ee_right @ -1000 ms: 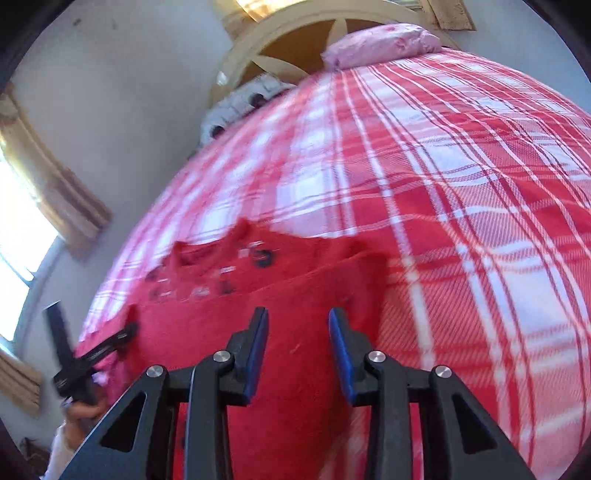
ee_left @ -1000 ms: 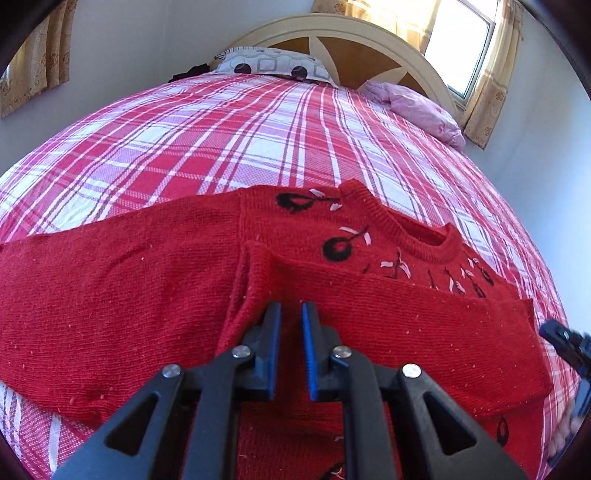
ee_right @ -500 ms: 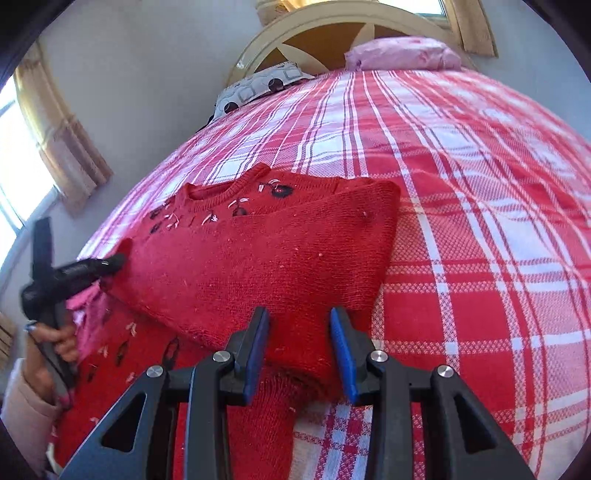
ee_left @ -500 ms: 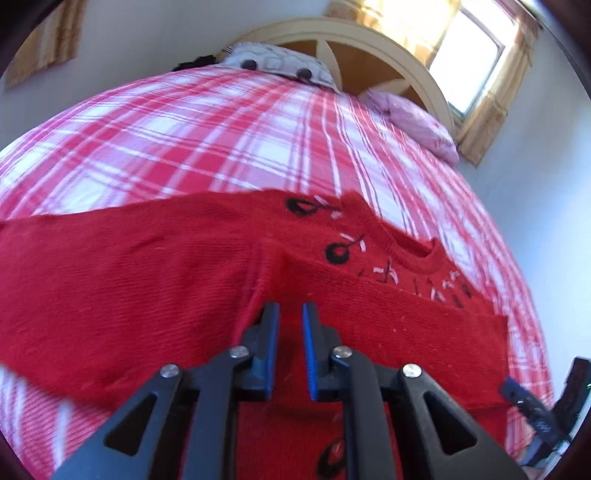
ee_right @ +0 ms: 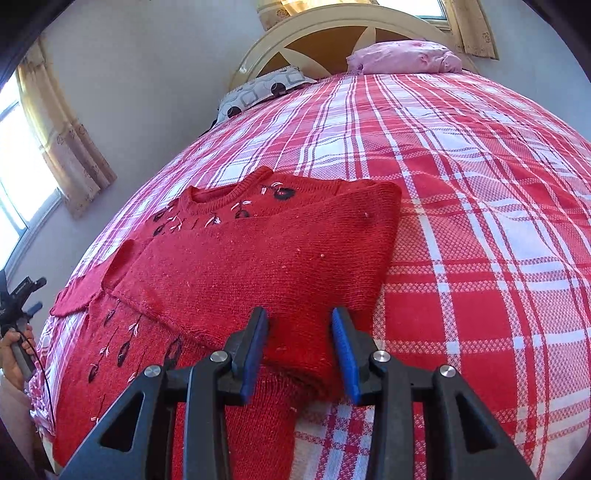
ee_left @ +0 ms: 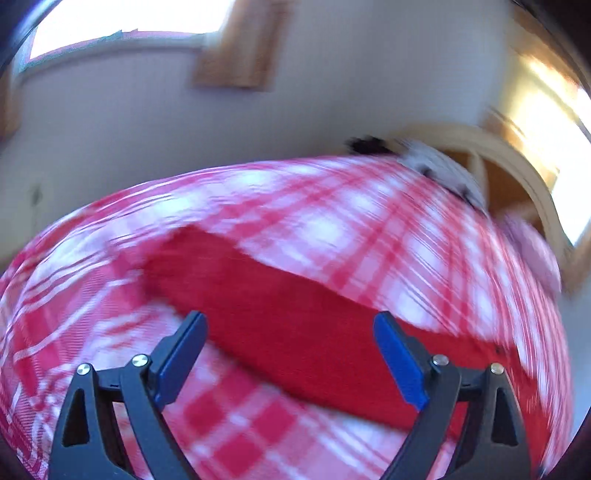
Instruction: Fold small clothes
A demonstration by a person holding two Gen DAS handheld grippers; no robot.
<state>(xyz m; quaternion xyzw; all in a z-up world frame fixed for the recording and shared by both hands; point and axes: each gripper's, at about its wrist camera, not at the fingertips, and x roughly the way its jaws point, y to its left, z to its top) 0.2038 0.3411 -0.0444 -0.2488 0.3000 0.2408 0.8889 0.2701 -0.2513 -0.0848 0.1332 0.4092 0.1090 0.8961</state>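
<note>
A red knitted sweater [ee_right: 258, 258] with dark embroidered flowers lies flat on the red-and-white plaid bed [ee_right: 480, 221]. One sleeve is folded across its chest. My right gripper [ee_right: 301, 325] hovers low over the near corner of that fold, partly open. Red cloth shows between its blue pads [ee_right: 345, 350], which do not press on it. In the blurred left wrist view, my left gripper [ee_left: 288, 321] is opening wide above the other sleeve [ee_left: 277, 295], which stretches out across the bed, and nothing is held. The left gripper [ee_right: 20, 295], in a hand [ee_right: 13, 350], also shows at the right wrist view's left edge.
A grey patterned pillow [ee_right: 266, 88] and a pink one [ee_right: 402, 55] lie against the cream headboard [ee_right: 332, 29] at the far end. Curtained windows [ee_right: 22, 177] are in the walls. Bare plaid bedcover spreads to the right of the sweater.
My left gripper's nearly shut jaws have sprung wide and it has swung fast to the left, from the sweater's chest to the outstretched sleeve. The right gripper has settled lower over the fold.
</note>
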